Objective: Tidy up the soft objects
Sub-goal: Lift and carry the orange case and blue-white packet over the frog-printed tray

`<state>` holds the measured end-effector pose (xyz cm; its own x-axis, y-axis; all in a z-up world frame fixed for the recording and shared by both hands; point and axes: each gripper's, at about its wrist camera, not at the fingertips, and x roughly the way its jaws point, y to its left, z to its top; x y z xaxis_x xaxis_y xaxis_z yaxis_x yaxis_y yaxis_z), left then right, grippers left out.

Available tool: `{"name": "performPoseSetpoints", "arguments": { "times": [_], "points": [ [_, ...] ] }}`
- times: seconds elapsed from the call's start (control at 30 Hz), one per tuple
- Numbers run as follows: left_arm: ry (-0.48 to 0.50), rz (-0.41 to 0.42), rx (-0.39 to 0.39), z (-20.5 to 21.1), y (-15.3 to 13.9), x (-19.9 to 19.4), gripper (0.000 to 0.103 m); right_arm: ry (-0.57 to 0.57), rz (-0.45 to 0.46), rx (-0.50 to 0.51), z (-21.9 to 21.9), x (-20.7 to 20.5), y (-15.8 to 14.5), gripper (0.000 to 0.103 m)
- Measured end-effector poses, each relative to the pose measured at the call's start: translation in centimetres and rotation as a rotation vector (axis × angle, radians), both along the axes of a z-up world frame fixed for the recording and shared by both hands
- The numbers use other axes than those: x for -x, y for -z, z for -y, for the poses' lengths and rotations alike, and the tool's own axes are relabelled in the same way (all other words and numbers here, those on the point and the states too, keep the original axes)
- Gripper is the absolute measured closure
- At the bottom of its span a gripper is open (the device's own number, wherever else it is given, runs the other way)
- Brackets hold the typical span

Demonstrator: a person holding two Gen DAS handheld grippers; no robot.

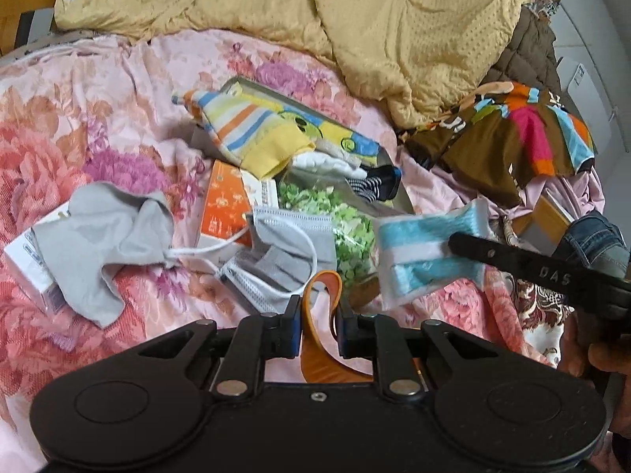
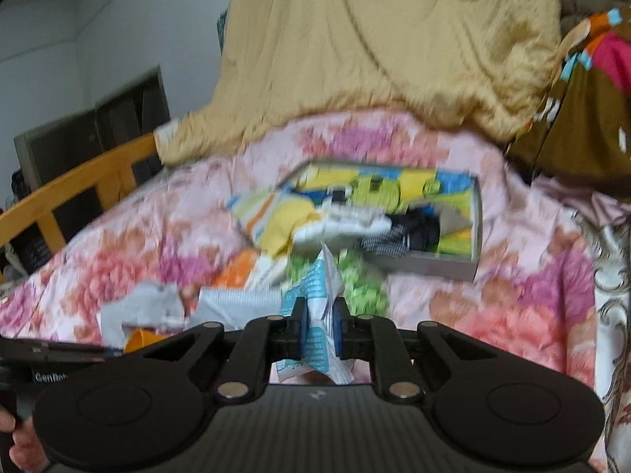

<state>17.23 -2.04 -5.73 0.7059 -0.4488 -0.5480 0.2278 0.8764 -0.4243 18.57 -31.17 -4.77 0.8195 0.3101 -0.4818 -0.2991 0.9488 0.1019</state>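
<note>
the right gripper (image 2: 319,331) is clamped on a blue-and-white packet (image 2: 321,295), held above the bed; the open box (image 2: 475,236) of soft things lies ahead, slightly right. the left gripper (image 1: 318,329) pinches an orange strap (image 1: 321,307), nearer the face masks (image 1: 284,252).

A wooden bed frame (image 2: 79,181) borders the pink floral bedsheet (image 1: 98,126). Beyond the sheet, a grey wall (image 2: 118,12) and dark cabinet (image 2: 90,134).
</note>
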Motion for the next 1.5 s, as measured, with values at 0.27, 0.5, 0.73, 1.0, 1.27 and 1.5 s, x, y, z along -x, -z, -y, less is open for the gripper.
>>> {"name": "performPoseSetpoints", "arguments": {
  "times": [0.27, 0.5, 0.73, 1.0, 1.27, 1.5],
  "points": [
    [-0.038, 0.057, 0.016, 0.1, -1.6, -1.1, 0.085, 0.056, 0.138, -0.025, 0.4, 0.2, -1.0, 0.089],
    [-0.077, 0.126, 0.01, 1.4, -4.2, -4.0, 0.085, 0.118, 0.213, -0.023, 1.0, -0.8, -1.4, 0.089],
    [-0.108, 0.172, 0.033, 3.3, -6.7, -9.7, 0.085, 0.168, 0.221, -0.08, 1.8, -4.6, -0.9, 0.089],
    [-0.14, 0.194, -0.008, 5.8, -8.3, -17.9, 0.084, 0.255, 0.258, -0.213, 4.3, -11.2, -1.3, 0.089],
    [-0.173, 0.168, -0.019, 8.3, -7.1, -24.8, 0.084, 0.33, 0.242, -0.353, 6.6, -16.7, -0.3, 0.089],
    [-0.156, 0.153, -0.04, 10.9, -5.6, -27.4, 0.084, 0.362, 0.19, -0.388, 8.0, -18.9, 0.7, 0.089]
  ]
}}
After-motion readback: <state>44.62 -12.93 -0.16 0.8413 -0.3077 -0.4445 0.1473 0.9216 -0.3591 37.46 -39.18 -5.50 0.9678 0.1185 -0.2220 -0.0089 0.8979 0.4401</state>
